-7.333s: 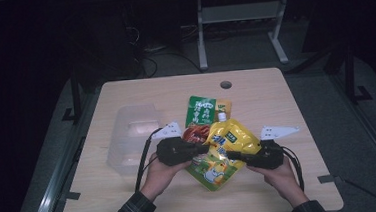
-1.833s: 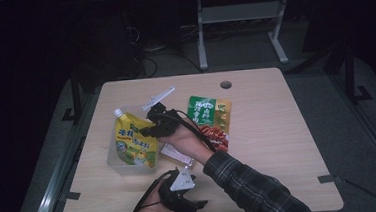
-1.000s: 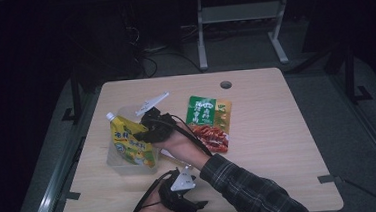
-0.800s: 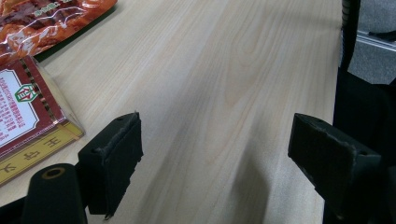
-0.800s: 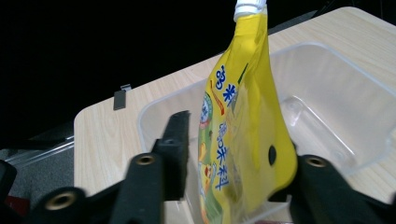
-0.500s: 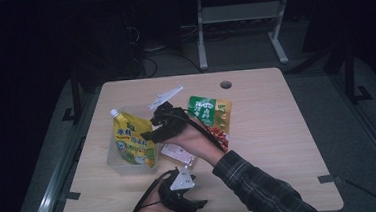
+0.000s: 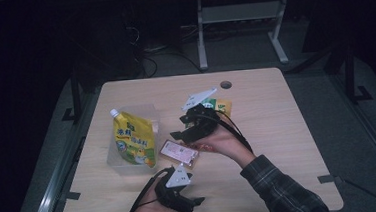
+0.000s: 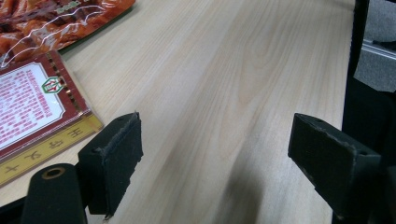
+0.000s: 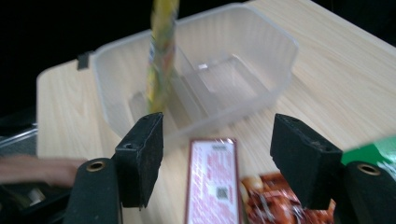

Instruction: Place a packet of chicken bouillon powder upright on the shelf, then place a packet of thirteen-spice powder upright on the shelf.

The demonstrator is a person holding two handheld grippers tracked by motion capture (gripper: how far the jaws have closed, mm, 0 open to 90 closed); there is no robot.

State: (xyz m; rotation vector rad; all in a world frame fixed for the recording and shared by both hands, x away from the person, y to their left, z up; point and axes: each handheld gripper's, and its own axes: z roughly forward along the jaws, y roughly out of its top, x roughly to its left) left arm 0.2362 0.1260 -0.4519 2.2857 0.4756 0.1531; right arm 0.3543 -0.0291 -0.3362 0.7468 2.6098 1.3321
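Two grippers are at work over the wooden table [image 7: 278, 130]. We see the right gripper [image 7: 178, 135] held above the middle of the table, its jaws spread wide with nothing between them; they have just been opening. In the right gripper view those jaws frame a clear plastic bin [image 9: 261, 60], and the yellow spouted pouch [image 9: 161, 51] stands upright inside it, leaning against the inner wall. From the high view the yellow spouted pouch [image 7: 133, 140] stands in the bin [image 7: 152, 113] at the left part of the table, its white cap uppermost.

Just beside the bin, toward the person, lies a flat red-and-white packet [image 7: 179, 153], and the right gripper hovers over it without touching. Behind the right hand we can make out a green snack bag [image 7: 216, 104], partly covered by the gripper and its cable.

The left gripper [image 7: 200, 200] rests near the table's front edge, jaws spread apart and empty; in the left gripper view only bare wood lies between them, with the red-and-white packet [image 8: 32, 116] to one side and an orange-red bag [image 8: 56, 18] beyond it
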